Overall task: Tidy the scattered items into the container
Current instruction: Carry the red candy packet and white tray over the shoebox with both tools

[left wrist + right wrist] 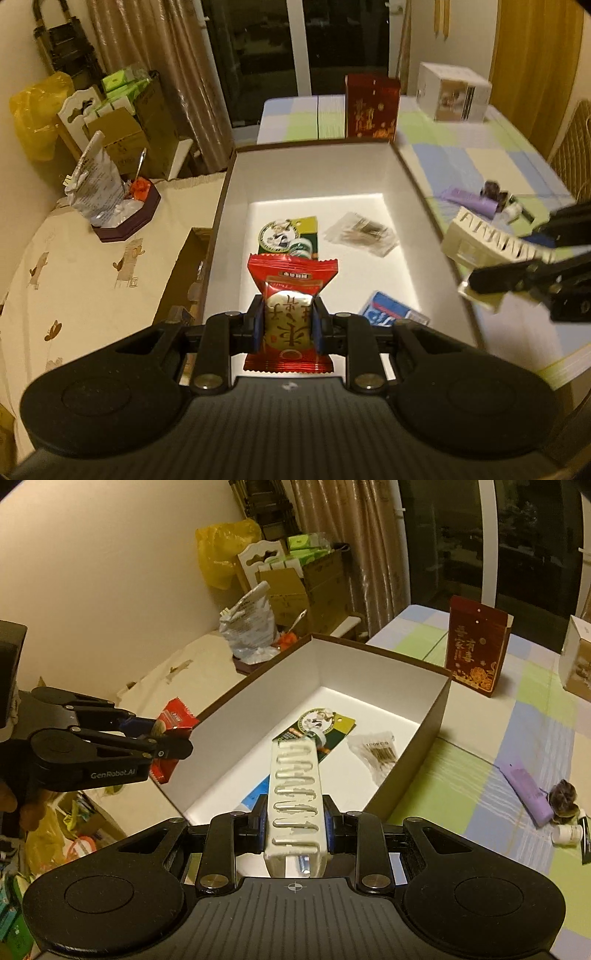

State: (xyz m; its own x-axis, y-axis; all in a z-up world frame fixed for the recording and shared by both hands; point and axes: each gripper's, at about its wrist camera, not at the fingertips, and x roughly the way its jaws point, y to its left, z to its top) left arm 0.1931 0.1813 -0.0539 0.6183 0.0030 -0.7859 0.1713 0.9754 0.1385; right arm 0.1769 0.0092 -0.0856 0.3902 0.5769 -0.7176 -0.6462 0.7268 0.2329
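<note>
My left gripper (289,325) is shut on a red and gold snack packet (291,295), held over the near end of the open white-lined box (314,173). My right gripper (295,821) is shut on a cream slotted plastic piece (295,794), held above the box's near right edge; this plastic piece (491,247) also shows at the right of the left wrist view. Inside the box lie a green card with a round badge (284,232), a clear bag of small sticks (364,232) and a blue packet (391,314). On the tablecloth lie a purple tube (526,794) and small bottles (567,832).
A dark red gift box (371,107) and a white carton (452,92) stand on the checked table behind the box. Left of the box are a cream cloth (92,266), a dark tray with a plastic bag (107,192) and stacked cardboard boxes (122,136).
</note>
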